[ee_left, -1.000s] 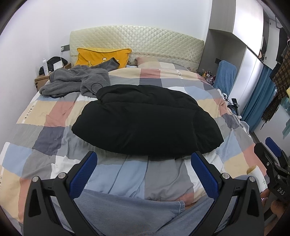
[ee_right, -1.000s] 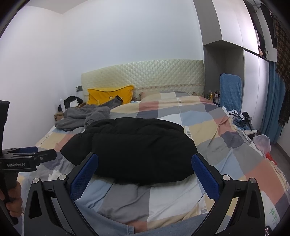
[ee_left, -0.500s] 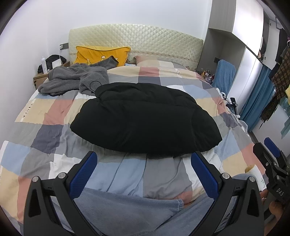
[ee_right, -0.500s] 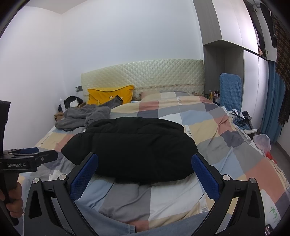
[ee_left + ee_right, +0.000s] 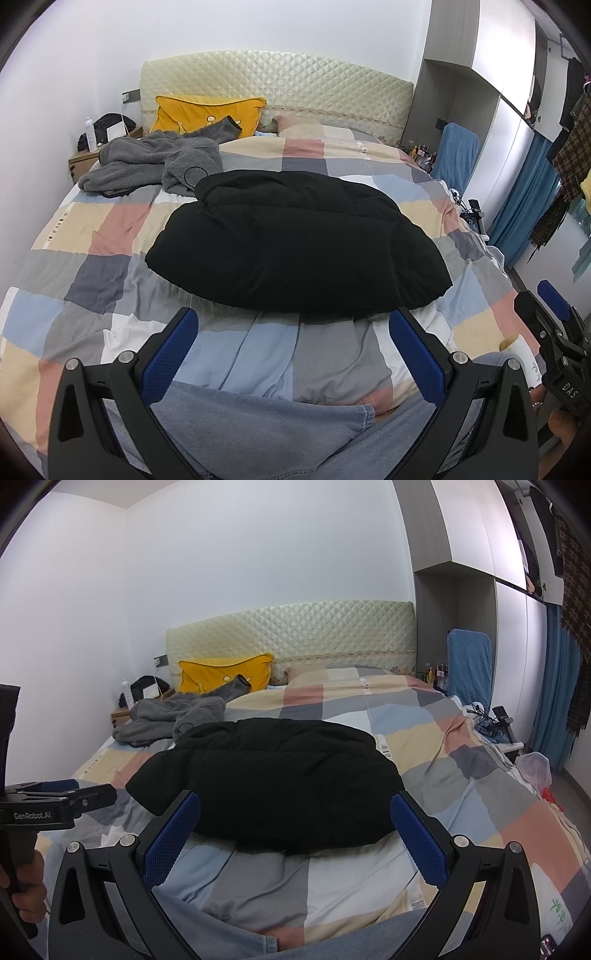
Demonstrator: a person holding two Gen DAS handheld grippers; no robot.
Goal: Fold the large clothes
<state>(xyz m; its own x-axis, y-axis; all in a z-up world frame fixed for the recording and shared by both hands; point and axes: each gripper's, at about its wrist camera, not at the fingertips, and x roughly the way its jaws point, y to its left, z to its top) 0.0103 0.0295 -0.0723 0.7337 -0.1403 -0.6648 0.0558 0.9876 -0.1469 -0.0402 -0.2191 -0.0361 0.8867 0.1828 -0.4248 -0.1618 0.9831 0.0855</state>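
Two claws are in view, each spread wide with nothing between its blue pads. The left claw (image 5: 293,354) hangs above the near end of the bed (image 5: 88,280), over the checked quilt and a strip of blue denim cloth (image 5: 258,424) at the bottom of its view. The black padded jacket (image 5: 299,243) lies flat on the quilt directly ahead of this claw, its near hem just beyond the fingertips (image 5: 173,343) and not touching them; the bulk of the garment sits in the middle of the bed, running toward the quilted headboard (image 5: 277,81). The right claw (image 5: 295,834), seen from its own camera, is likewise released, with the same jacket ahead of it and centred between the two fingers, its hem apart from them. In the left wrist view the right claw shows at the right edge, beside the bed. A grey fleece garment (image 5: 155,162) lies crumpled beyond the jacket's far left corner, touching it, with a yellow pillow (image 5: 207,114) behind it against the headboard.
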